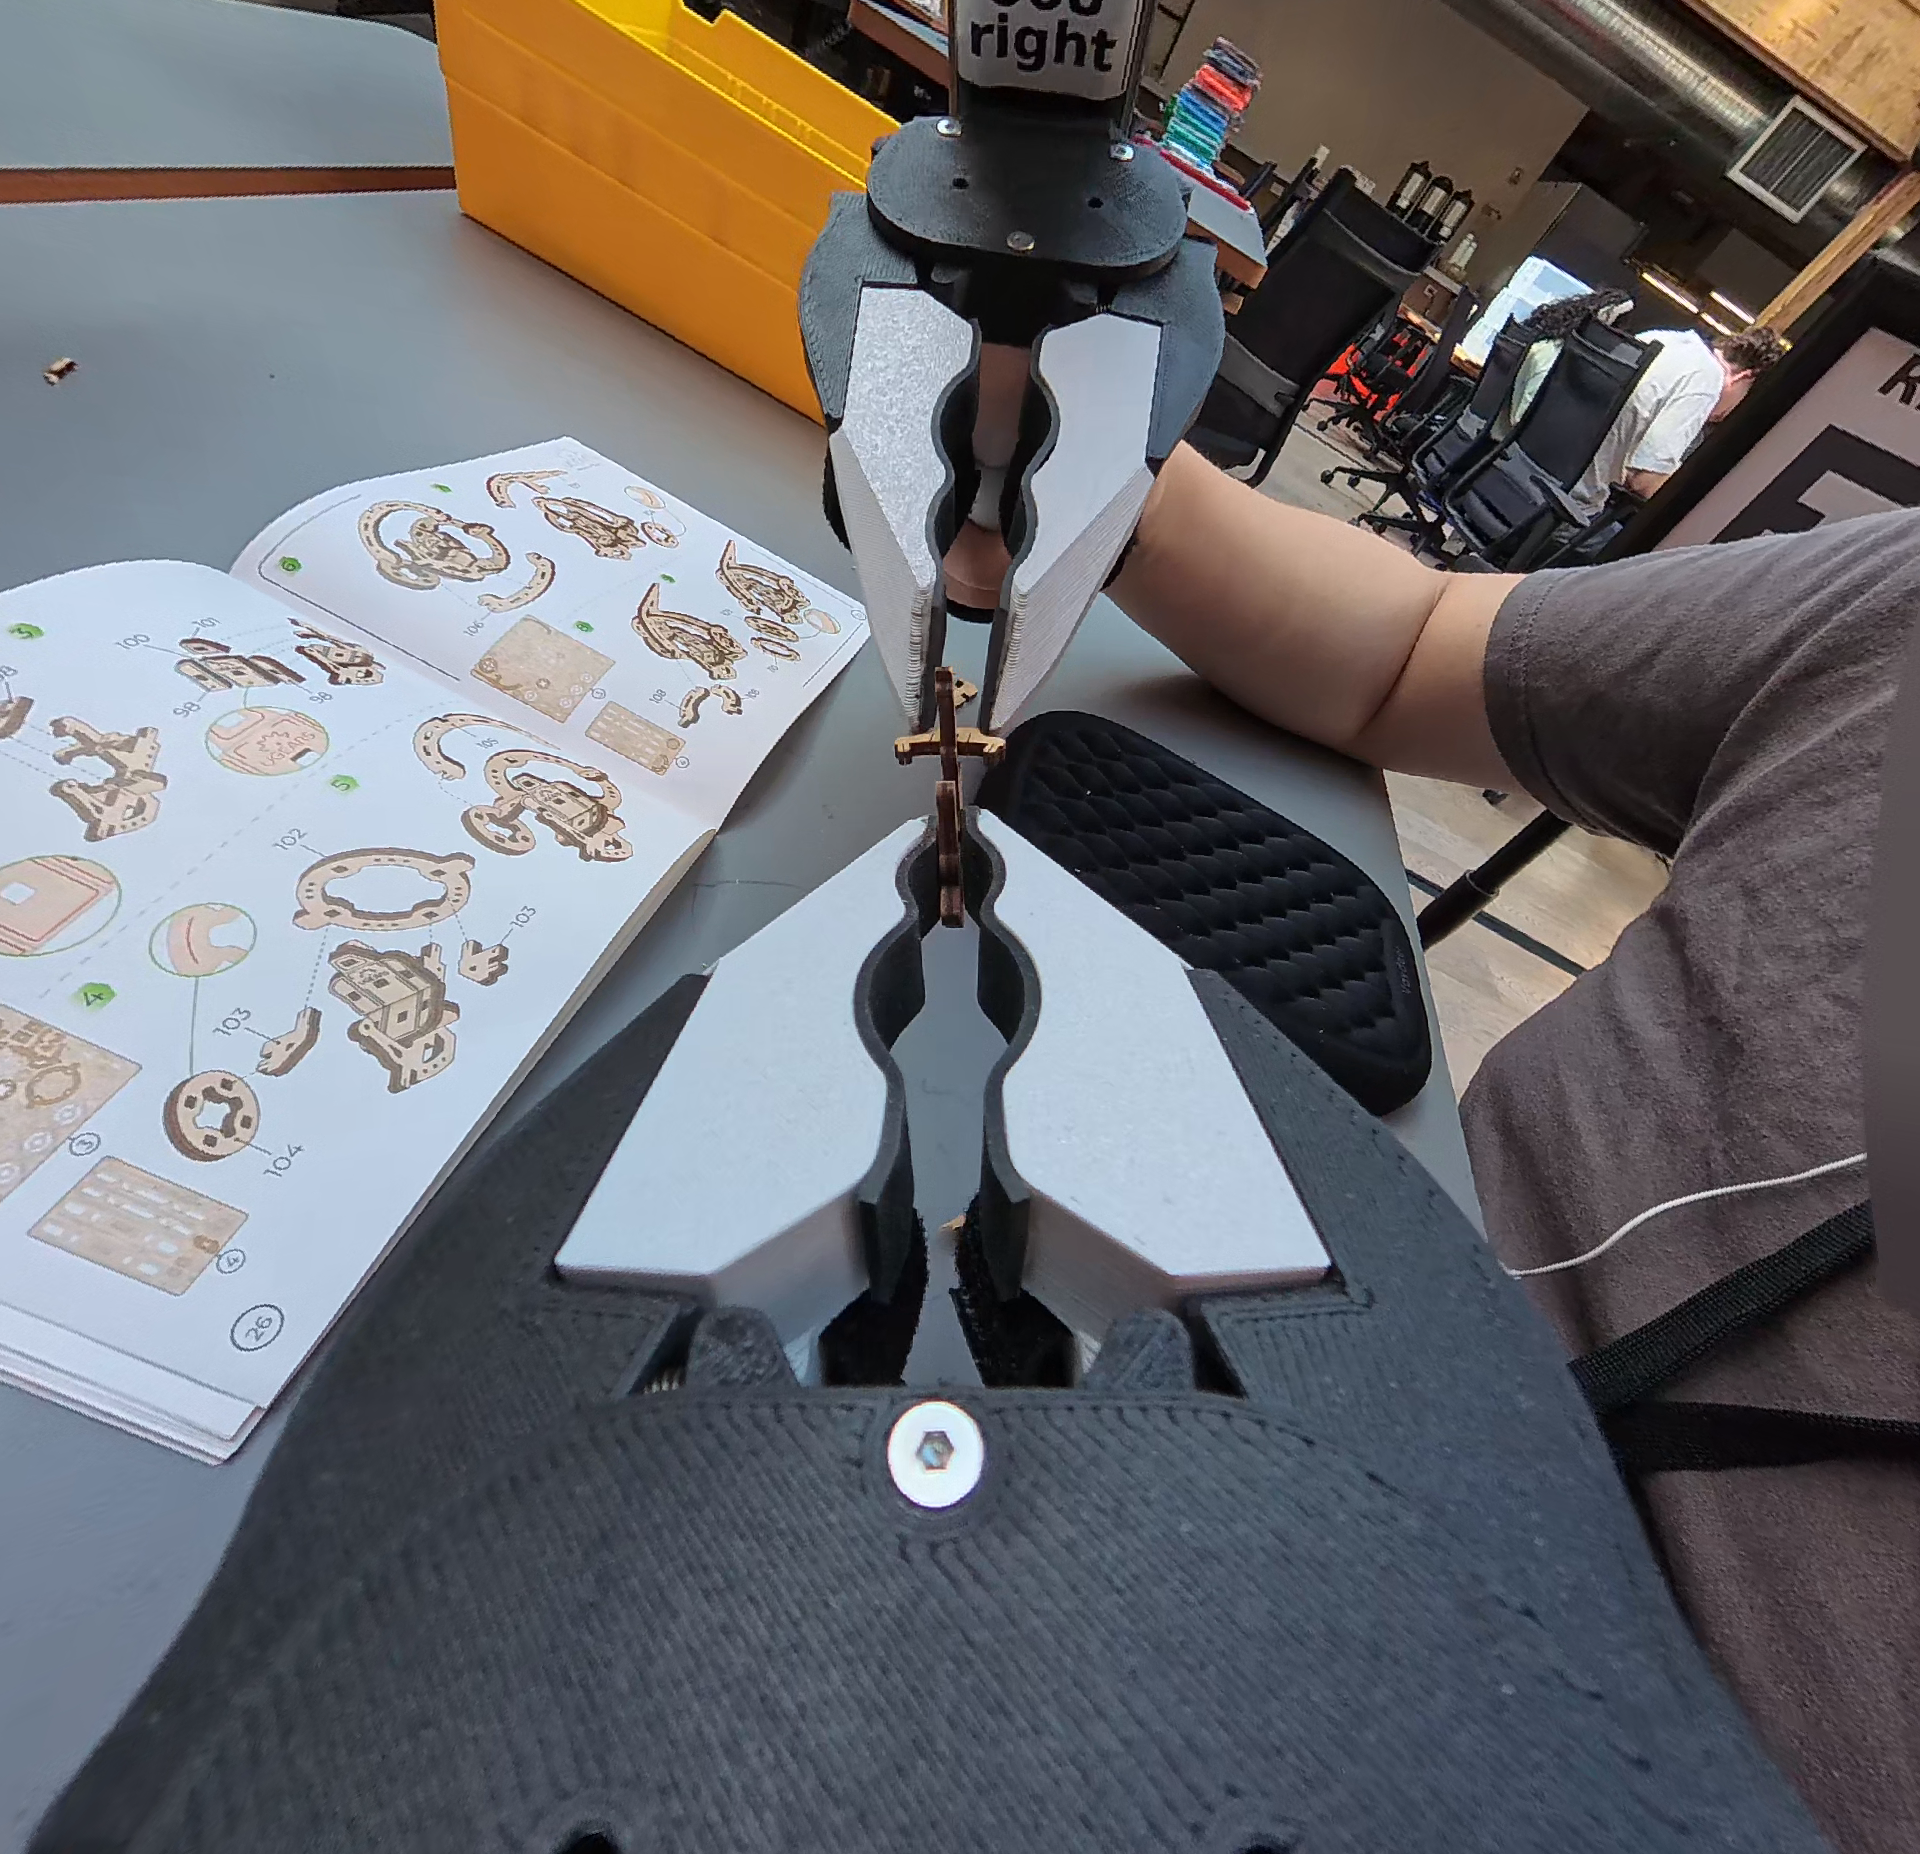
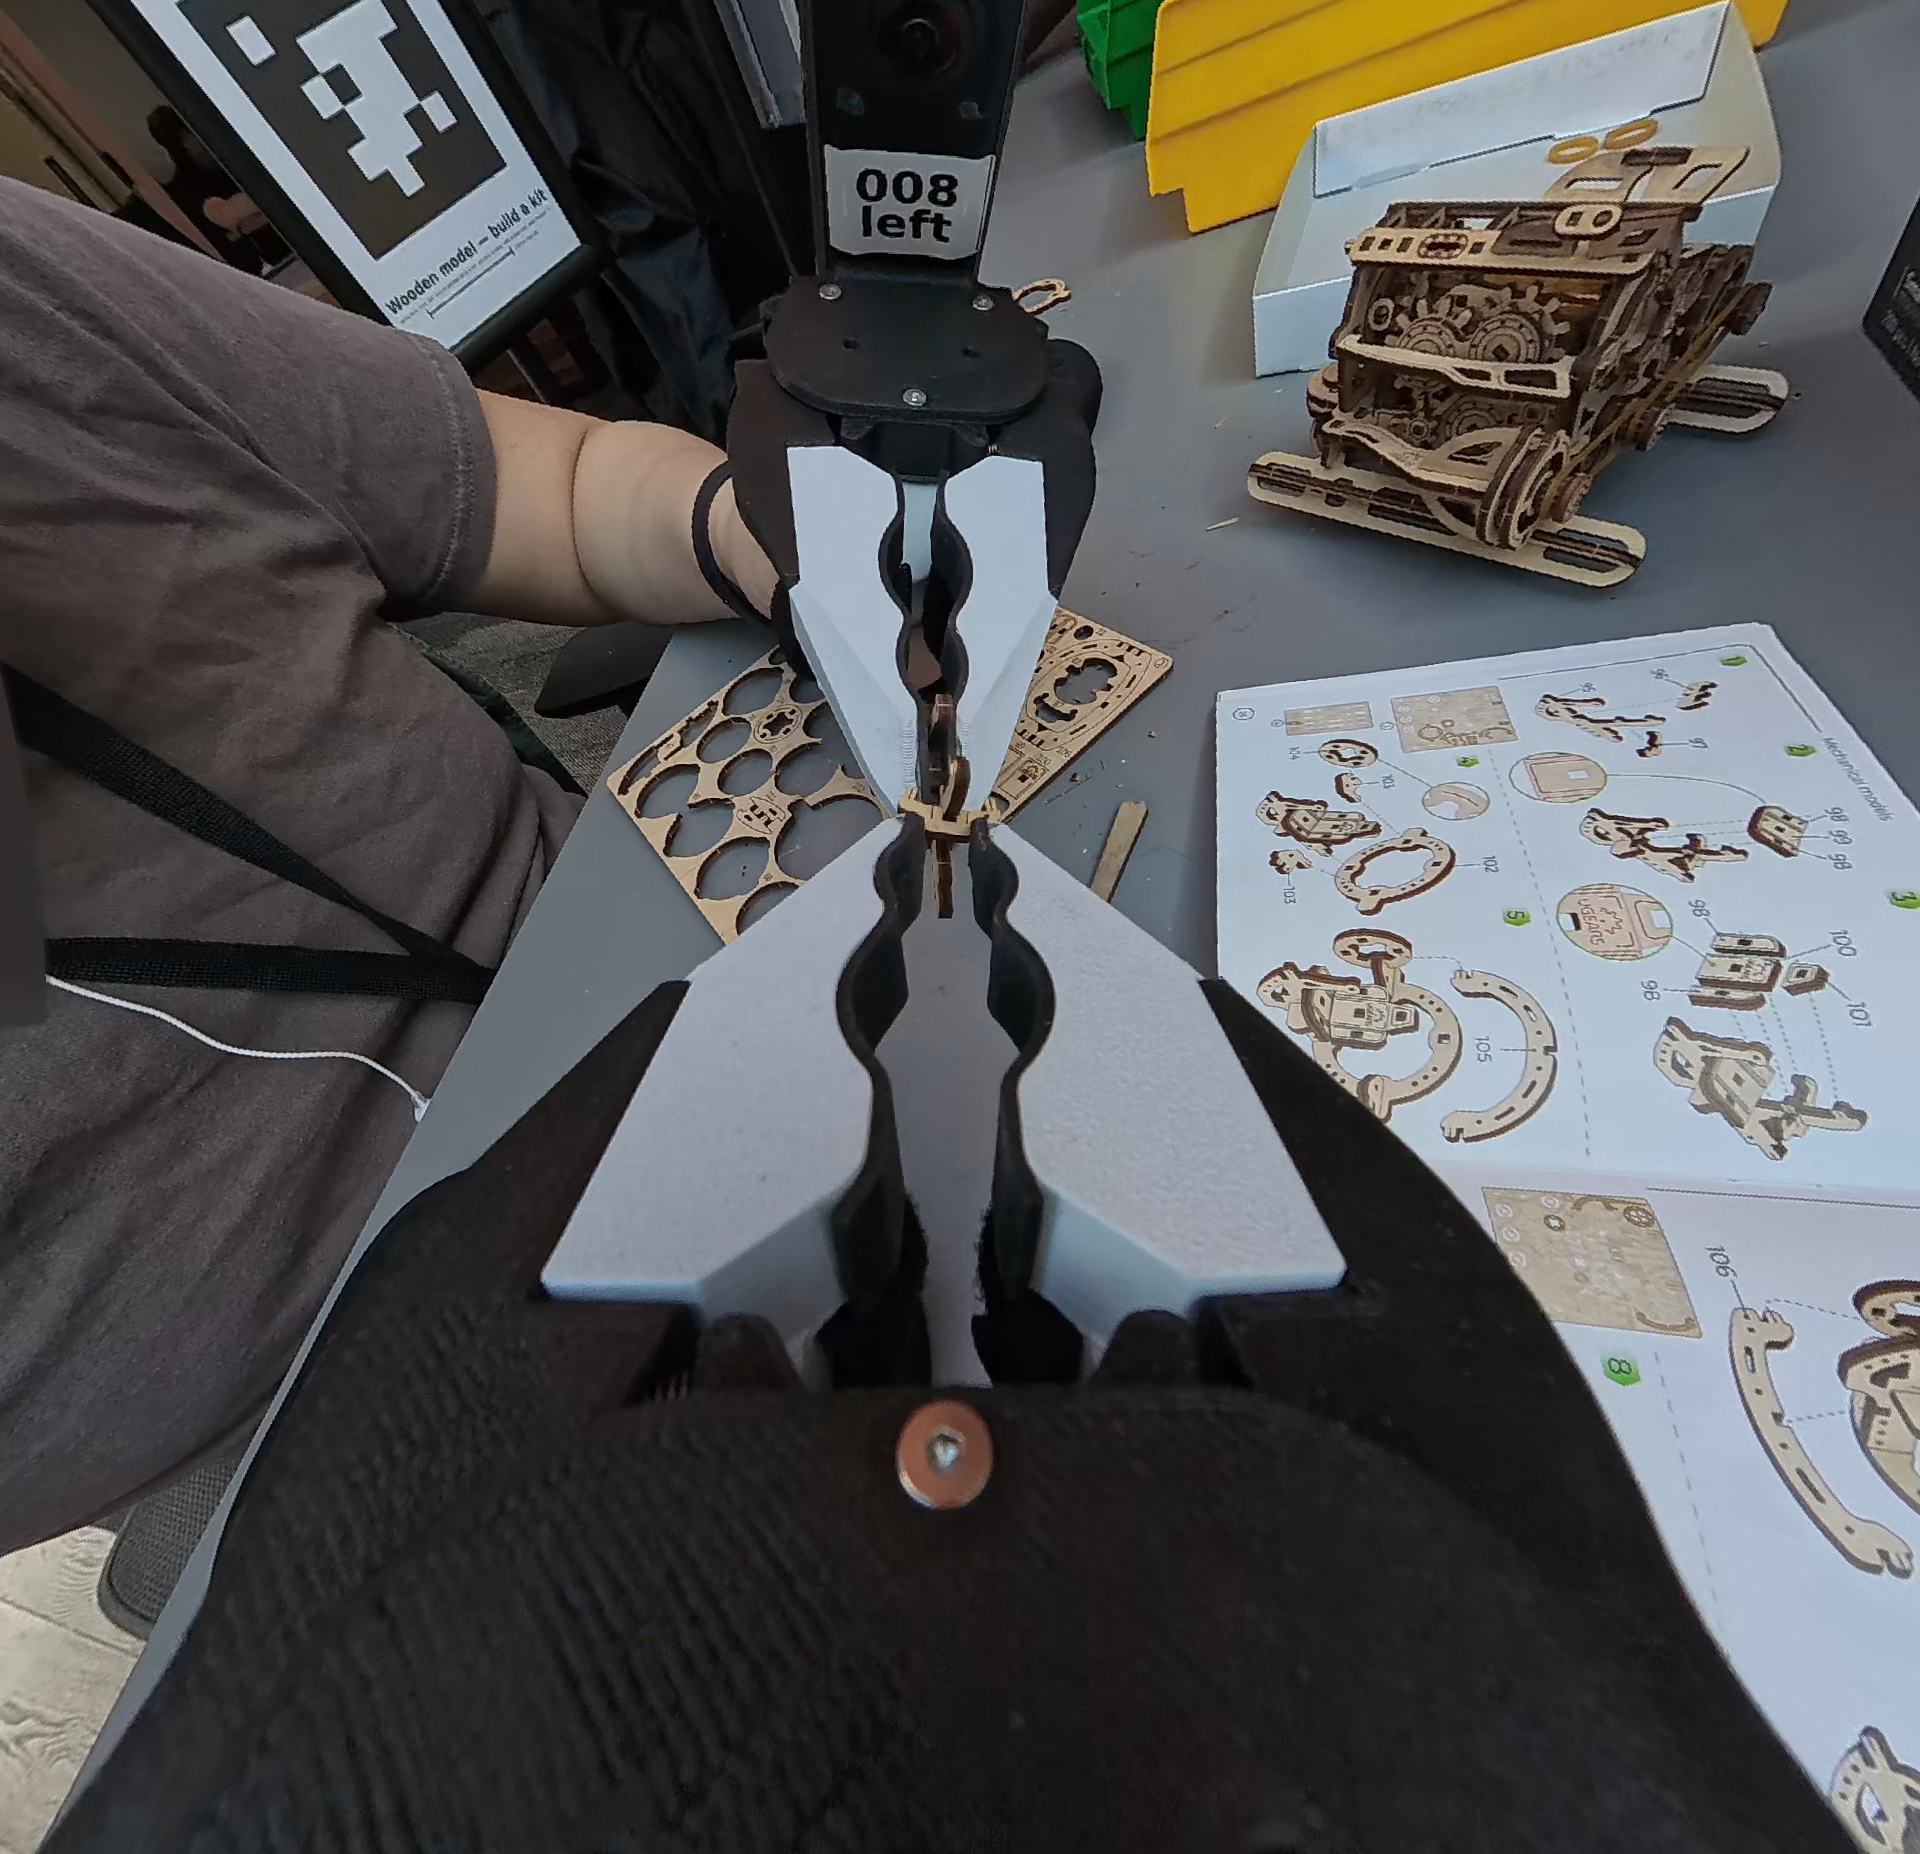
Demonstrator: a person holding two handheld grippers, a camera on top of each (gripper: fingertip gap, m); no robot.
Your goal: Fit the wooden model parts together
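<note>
Grippers meet tip to tip above the grey table, at the centre of both wrist views. The left gripper has its jaws nearly closed, clamping a thin wooden part edge-on between the fingertips. The right gripper, at 12 o'clock in the left wrist view, is likewise nearly closed on a second wooden part. The two parts touch at a small wooden cross-piece between the tips; whether they are fully seated cannot be told.

In the right wrist view the right gripper holds its part at the tips, with the left gripper opposite at 12 o'clock.

An open instruction booklet lies at 9 o'clock in the left wrist view. A yellow bin stands at 11 o'clock. A punched-out wooden sheet lies on the table beneath the left gripper. An assembled wooden model stands at 2 o'clock in the right wrist view, partly on a white tray.
</note>
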